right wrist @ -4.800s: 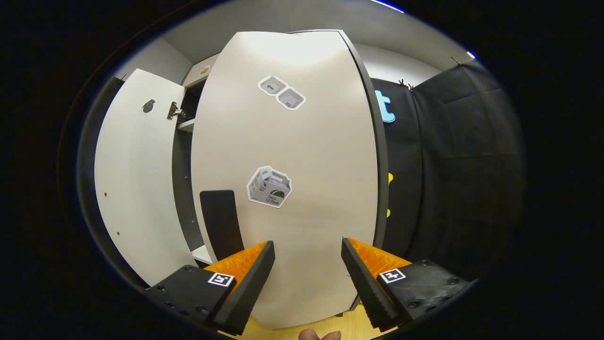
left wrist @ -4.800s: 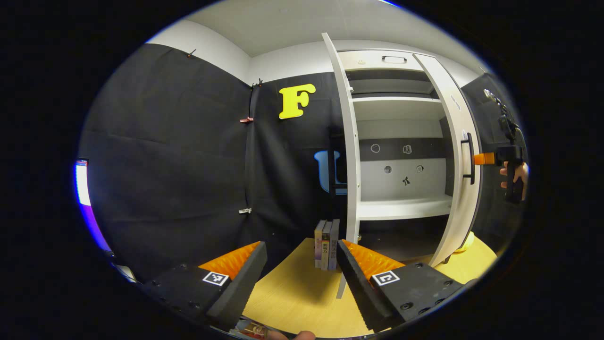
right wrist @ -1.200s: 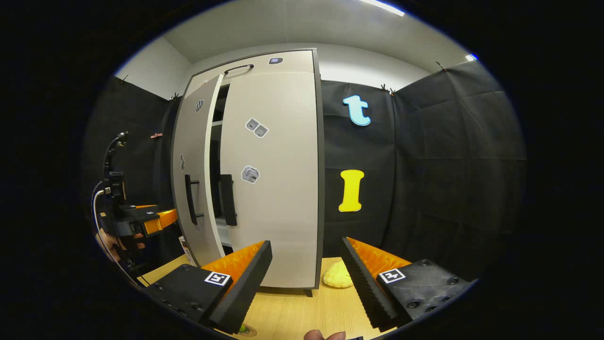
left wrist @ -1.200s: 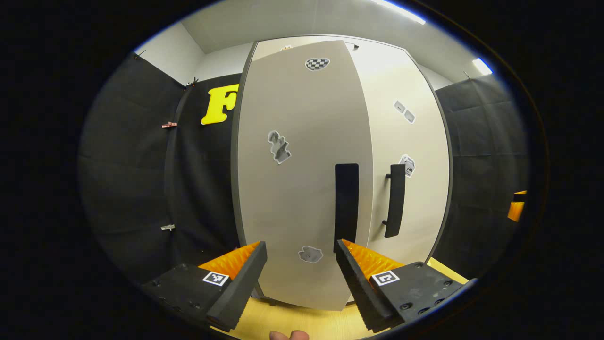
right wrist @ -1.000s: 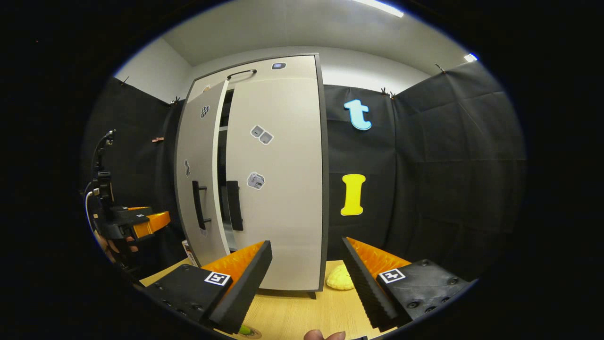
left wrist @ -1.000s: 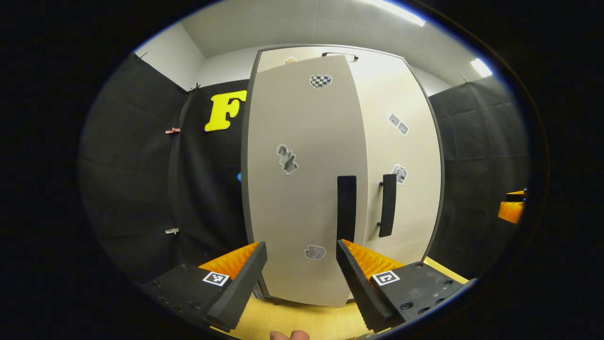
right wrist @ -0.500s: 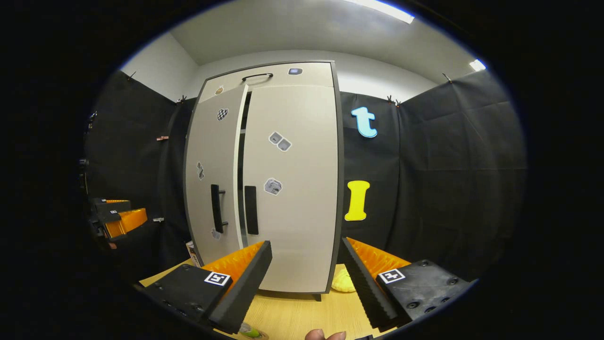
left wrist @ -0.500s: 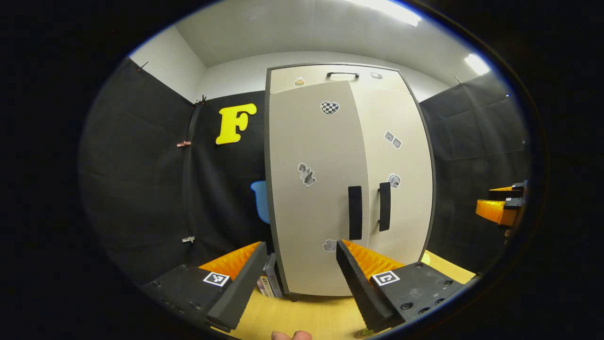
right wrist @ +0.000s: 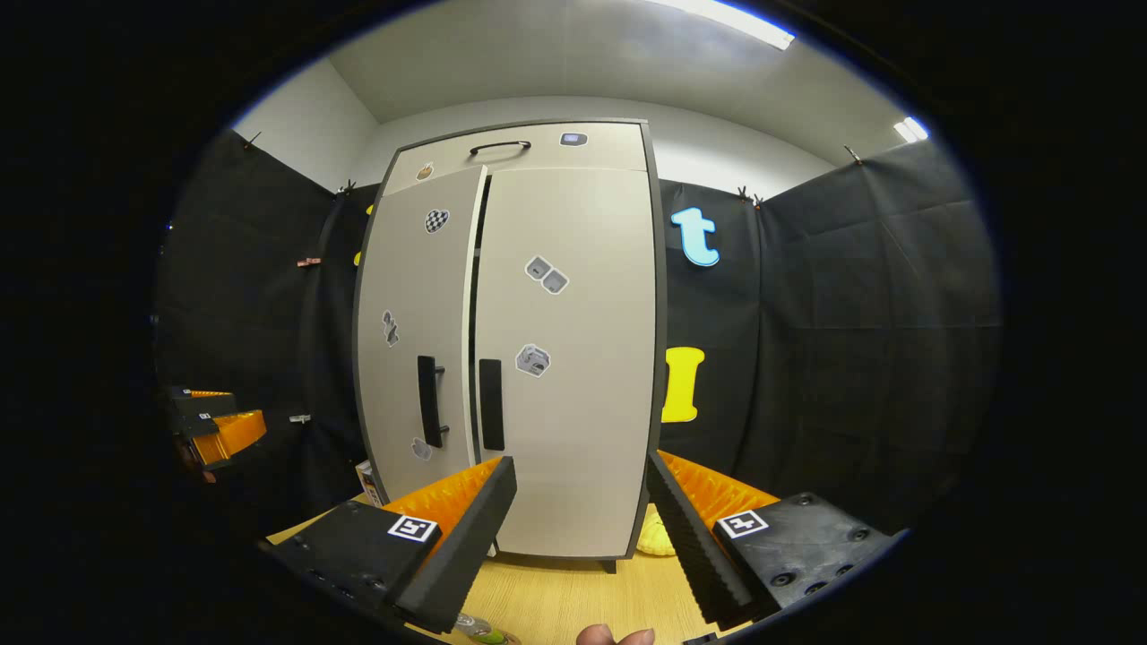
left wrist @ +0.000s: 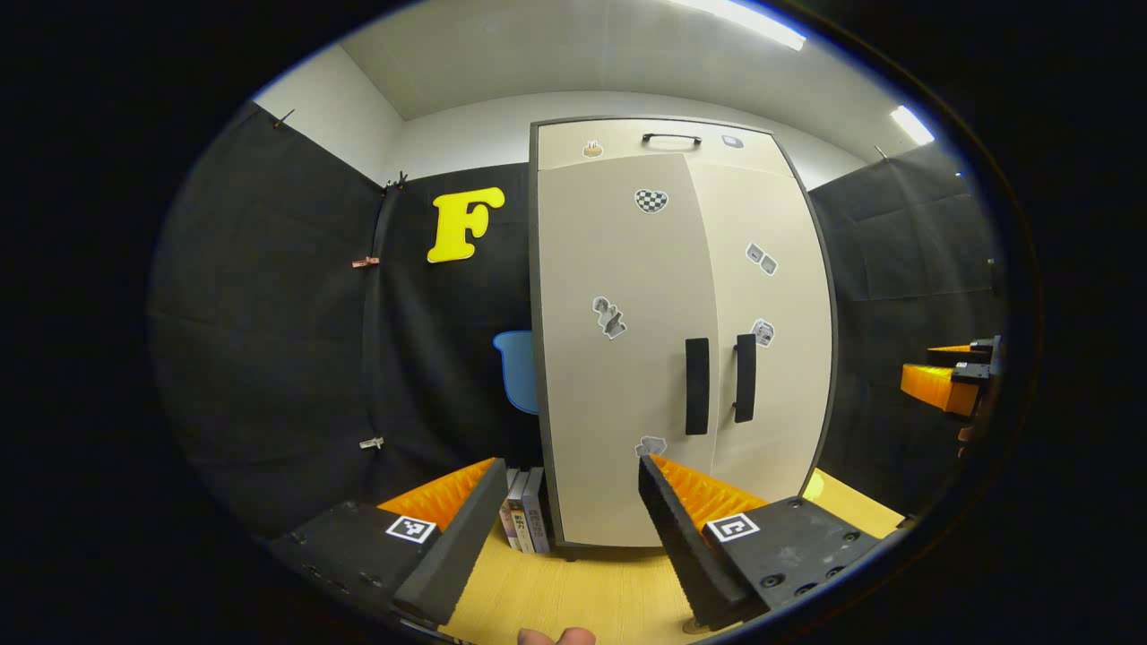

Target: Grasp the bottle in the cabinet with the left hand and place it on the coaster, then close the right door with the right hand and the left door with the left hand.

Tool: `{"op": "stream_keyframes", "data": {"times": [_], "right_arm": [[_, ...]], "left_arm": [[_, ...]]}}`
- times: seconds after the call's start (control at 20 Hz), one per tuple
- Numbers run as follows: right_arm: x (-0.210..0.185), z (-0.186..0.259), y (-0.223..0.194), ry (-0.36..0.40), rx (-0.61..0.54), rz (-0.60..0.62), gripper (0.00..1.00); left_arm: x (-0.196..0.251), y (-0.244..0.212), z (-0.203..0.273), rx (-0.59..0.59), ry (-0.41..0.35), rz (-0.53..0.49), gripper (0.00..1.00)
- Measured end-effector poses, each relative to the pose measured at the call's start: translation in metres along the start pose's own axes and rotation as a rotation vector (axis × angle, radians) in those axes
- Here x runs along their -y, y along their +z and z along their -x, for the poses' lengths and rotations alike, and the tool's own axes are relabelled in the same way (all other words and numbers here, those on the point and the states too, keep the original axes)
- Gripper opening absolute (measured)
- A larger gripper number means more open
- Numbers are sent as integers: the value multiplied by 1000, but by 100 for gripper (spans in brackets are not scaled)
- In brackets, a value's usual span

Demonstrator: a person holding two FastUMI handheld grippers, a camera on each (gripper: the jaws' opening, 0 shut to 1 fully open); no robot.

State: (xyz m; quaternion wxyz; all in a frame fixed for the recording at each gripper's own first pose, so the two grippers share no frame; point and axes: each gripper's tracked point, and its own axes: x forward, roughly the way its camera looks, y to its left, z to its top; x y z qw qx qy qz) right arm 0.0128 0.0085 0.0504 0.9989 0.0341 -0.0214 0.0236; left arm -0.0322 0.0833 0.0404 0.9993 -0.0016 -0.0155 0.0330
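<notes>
cabinet (left wrist: 681, 340) on table (left wrist: 582, 596): right door (right wrist: 569, 358) flush, left door (right wrist: 417, 340) a crack ajar. left gripper (left wrist: 564, 528) and right gripper (right wrist: 578, 537) before cabinet, fingers spread, empty. bottle (right wrist: 479, 634) barely visible at frame bottom, in front of cabinet. books (left wrist: 524, 520) left of cabinet.

You've swung the left door (left wrist: 618, 349) from wide open, edge-on to the left gripper (left wrist: 564, 528), round to nearly flush with the right door (left wrist: 771, 331) — in the right gripper view a thin dark gap remains along its upper edge. The right door, still ajar at the start, now sits closed. You've drawn both grippers back: the cabinet (right wrist: 520, 340) looks smaller, the books (left wrist: 524, 521) show again beside it, and the right gripper (right wrist: 578, 537) is off the door face.
</notes>
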Motion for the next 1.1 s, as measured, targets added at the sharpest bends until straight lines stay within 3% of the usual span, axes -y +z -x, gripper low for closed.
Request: {"op": "stream_keyframes", "data": {"times": [1.1], "right_arm": [[-11,-5,1,7,6,40,97]], "left_arm": [[11,-10,-6,-24,-65,11,94]]}}
